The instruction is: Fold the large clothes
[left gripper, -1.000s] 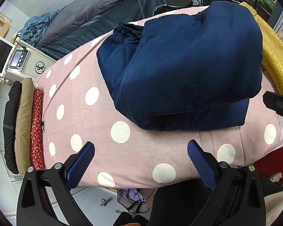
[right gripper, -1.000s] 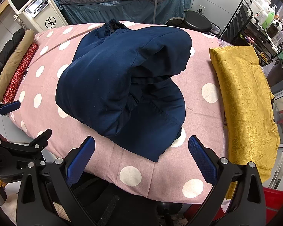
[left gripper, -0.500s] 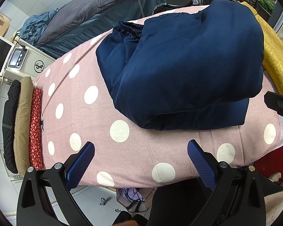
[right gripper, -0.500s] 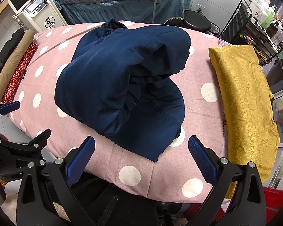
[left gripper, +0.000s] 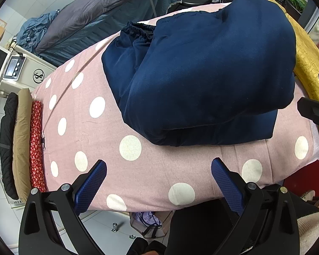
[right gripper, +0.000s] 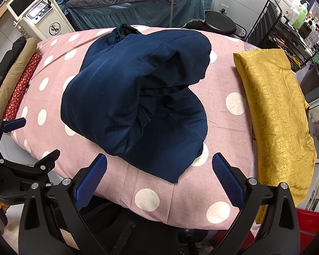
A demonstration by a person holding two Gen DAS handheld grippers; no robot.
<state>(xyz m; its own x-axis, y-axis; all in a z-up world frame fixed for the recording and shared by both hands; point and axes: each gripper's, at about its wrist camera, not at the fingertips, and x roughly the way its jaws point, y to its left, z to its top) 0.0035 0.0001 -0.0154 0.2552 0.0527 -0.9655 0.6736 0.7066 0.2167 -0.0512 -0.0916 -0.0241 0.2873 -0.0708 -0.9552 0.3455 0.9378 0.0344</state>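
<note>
Left gripper (left gripper: pixel 158 182) and right gripper (right gripper: pixel 159 175): jaws spread, empty, at the near edge of the polka-dot bed (right gripper: pixel 155 199). Navy garment (right gripper: pixel 136 97) lies folded mid-bed. Gold cloth (right gripper: pixel 278 114) to its right; rolled fabrics (left gripper: pixel 21 140) far left. White machine (right gripper: pixel 44 21) beyond.

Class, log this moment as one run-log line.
left tongs: open, empty | right tongs: open, empty | navy garment: folded on dotted cover

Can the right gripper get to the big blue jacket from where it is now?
Probably yes. The right gripper is open and empty, and the blue jacket lies just ahead of its fingers on the spotted bed. Nothing sits between them; the yellow cloth is off to the side.
</note>
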